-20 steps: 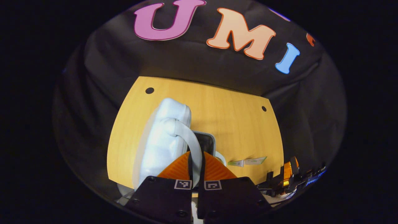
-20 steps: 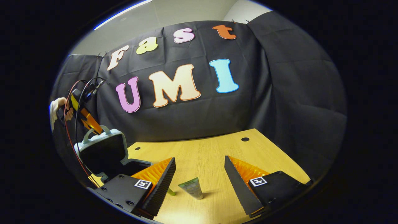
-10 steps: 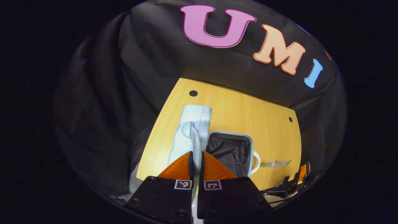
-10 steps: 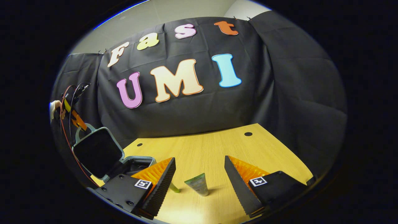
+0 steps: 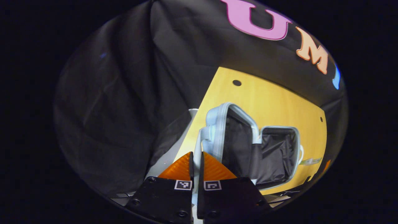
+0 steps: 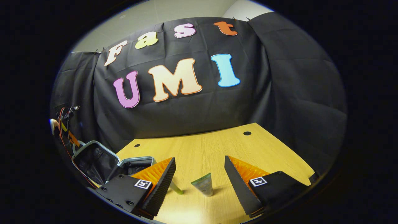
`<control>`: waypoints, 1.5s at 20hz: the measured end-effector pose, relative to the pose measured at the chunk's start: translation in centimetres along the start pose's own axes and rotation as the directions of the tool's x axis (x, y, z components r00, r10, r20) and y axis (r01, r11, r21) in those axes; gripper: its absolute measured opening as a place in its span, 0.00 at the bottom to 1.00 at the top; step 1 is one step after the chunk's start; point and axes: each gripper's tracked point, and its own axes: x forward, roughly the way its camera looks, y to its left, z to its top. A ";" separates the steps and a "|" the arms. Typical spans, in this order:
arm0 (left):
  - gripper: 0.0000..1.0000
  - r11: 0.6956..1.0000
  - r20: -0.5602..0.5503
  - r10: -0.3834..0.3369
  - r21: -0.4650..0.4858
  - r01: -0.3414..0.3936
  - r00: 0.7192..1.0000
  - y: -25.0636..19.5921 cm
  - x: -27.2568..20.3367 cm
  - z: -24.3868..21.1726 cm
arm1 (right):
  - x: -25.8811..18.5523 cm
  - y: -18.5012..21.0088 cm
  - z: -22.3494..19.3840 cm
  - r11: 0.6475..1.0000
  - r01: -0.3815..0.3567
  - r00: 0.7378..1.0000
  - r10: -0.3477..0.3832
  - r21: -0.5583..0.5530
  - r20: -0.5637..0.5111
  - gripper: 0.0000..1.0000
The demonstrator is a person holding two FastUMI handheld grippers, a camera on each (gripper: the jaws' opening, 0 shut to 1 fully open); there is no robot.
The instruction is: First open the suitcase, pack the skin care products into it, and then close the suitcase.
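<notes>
The pale blue suitcase [image 5: 214,124] stands open on the wooden table [image 5: 267,99], its lid swung well back and the black lining of lid and base [image 5: 279,155] showing. My left gripper [image 5: 196,154] is shut on the lid's handle strap [image 5: 199,141]. In the right gripper view the open suitcase [image 6: 93,160] sits at the far left, with the left gripper [image 6: 67,133] above its lid. My right gripper [image 6: 199,174] hangs open over a green skin care tube [image 6: 203,187] lying on the table. A second thin green item [image 6: 176,188] lies beside its left finger.
The tabletop [image 6: 214,149] stretches back to the black cloth wall, with small round holes [image 6: 247,133] near its far edge. A tube [image 5: 311,161] lies on the table just past the suitcase base. Cables [image 6: 62,124] trail from the left gripper.
The left gripper pulled the lid by its handle farther back and down, opening the suitcase wider. The right gripper stayed open over the green tube, barely shifting.
</notes>
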 end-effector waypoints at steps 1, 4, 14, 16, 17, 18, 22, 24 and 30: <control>0.00 1.000 -0.019 0.015 -0.014 -0.016 1.000 1.0 1.7 -0.9 | -0.1 -0.1 -0.1 1.000 0.008 1.000 -0.008 0.000 -0.001 0.98; 0.00 0.997 -0.056 0.009 -0.079 -0.013 0.998 3.1 5.4 -2.7 | -0.3 -0.6 -0.6 0.999 0.038 0.999 -0.038 -0.013 -0.008 0.98; 0.17 0.985 -0.108 0.017 -0.168 -0.035 0.994 6.3 12.4 -6.2 | 1.2 -1.1 -2.4 0.998 0.059 0.996 -0.061 -0.029 -0.072 0.98; 0.25 0.988 -0.082 0.032 -0.148 -0.044 0.996 6.7 12.4 -6.1 | 1.6 -1.1 -2.7 0.998 0.051 0.996 -0.053 -0.020 -0.077 0.98; 0.27 0.989 -0.067 0.040 -0.138 -0.048 0.997 6.4 11.5 -5.7 | 1.7 -1.1 -2.8 0.999 0.045 0.996 -0.047 -0.017 -0.081 0.94; 0.41 0.991 -0.053 0.045 -0.127 -0.051 0.998 6.3 10.7 -5.3 | 1.8 -1.1 -3.0 0.999 0.039 0.996 -0.041 -0.018 -0.084 0.98; 1.00 0.996 0.046 0.070 -0.053 -0.067 0.997 3.7 6.2 -4.4 | 2.1 -1.5 -3.8 1.000 0.009 0.995 -0.009 -0.008 -0.098 0.98; 0.96 0.998 0.111 0.052 -0.024 -0.050 0.992 0.7 3.6 -4.0 | 2.2 -1.6 -4.0 1.000 -0.017 0.994 0.018 0.009 -0.112 0.98; 0.96 0.990 0.214 -0.130 0.084 0.114 0.968 -13.8 -4.9 -6.3 | 2.8 -2.0 -6.0 0.992 -0.122 0.977 0.123 0.017 -0.176 0.98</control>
